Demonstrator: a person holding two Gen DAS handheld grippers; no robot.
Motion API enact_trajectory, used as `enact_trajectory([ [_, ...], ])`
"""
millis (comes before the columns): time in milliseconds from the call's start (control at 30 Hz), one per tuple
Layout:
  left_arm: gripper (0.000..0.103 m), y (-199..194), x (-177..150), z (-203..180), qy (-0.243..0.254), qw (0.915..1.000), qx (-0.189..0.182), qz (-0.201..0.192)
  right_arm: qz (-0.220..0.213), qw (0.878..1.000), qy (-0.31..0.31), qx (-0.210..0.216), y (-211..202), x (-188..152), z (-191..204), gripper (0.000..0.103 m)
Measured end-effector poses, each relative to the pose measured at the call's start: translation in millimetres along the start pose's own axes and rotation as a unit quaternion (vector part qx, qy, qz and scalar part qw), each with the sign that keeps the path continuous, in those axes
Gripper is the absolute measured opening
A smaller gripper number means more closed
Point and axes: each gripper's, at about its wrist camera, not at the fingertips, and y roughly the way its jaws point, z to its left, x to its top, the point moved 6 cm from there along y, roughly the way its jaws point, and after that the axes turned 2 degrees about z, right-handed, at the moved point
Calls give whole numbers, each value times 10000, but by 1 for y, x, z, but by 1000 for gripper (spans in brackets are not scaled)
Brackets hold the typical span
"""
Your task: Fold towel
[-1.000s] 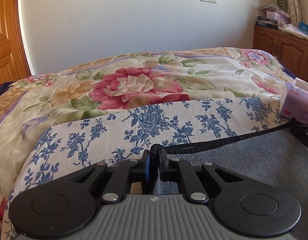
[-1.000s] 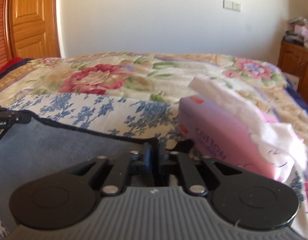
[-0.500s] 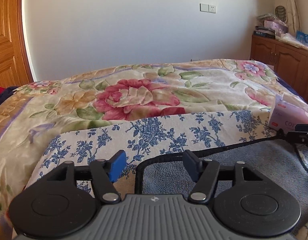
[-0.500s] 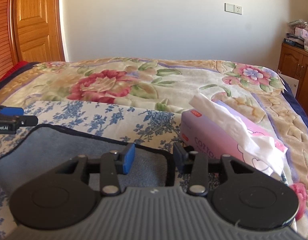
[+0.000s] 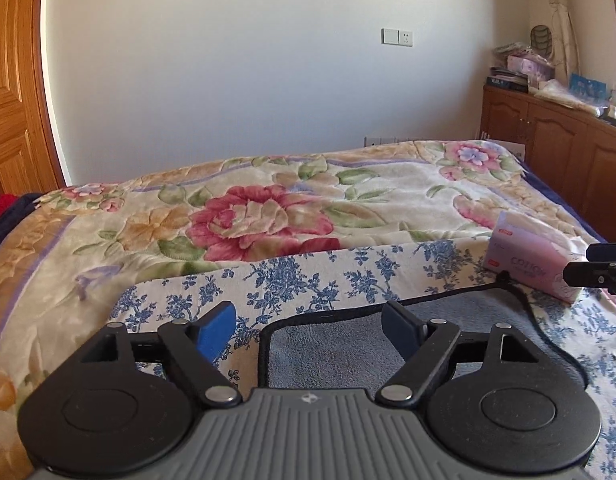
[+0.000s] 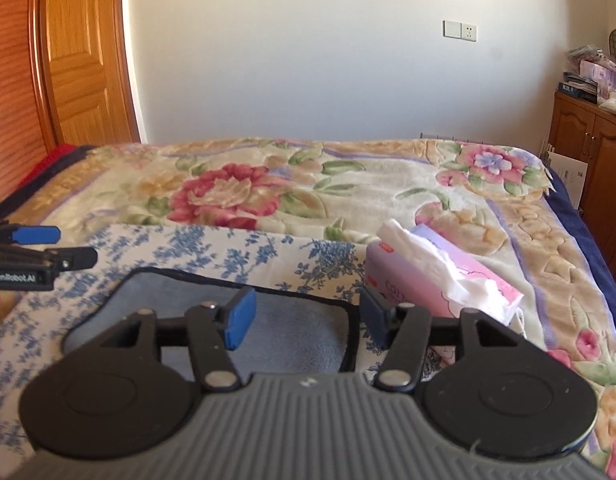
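Note:
A grey-blue towel point(image 5: 347, 348) with a black border lies flat on a blue-flowered cloth point(image 5: 308, 276) on the bed. It also shows in the right wrist view point(image 6: 292, 332). My left gripper point(image 5: 308, 324) is open and empty, raised a little above the towel's far left corner. My right gripper point(image 6: 304, 316) is open and empty above the towel's far right corner. Each gripper's fingertips show at the edge of the other's view: the right one point(image 5: 599, 268) and the left one point(image 6: 48, 246).
A pink tissue box point(image 6: 435, 288) lies just right of the towel's corner; it also shows in the left wrist view point(image 5: 527, 256). The flowered blanket point(image 5: 268, 208) covers the bed. A wooden cabinet point(image 5: 555, 148) stands at right, a wooden door point(image 6: 80, 60) at left.
Both grippers were shut on the towel's far corners one second ago. They opened, let the towel go, and rose and drew back a little. The towel now lies flat.

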Motion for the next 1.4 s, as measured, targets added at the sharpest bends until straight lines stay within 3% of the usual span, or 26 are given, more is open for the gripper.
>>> enact_trajectory([
  [367, 89, -68, 17, -11, 91, 9998, 12, -162, -149, 9999, 37, 0, -56, -3, 10, 72],
  [633, 99, -114, 13, -26, 164, 9993, -4, -323, -262, 9997, 26, -1, -92, -8, 19, 82],
  [900, 103, -155, 3, -36, 190, 9990, -37, -405, -375, 9993, -33, 8, -119, -10, 31, 85],
  [1133, 103, -184, -4, -38, 152, 9988, -37, -475, -488, 9988, -80, 10, -138, -15, 42, 103],
  [1400, 103, -209, -15, -39, 215, 9984, 5, -519, -542, 9985, -85, -14, -156, -20, 50, 103],
])
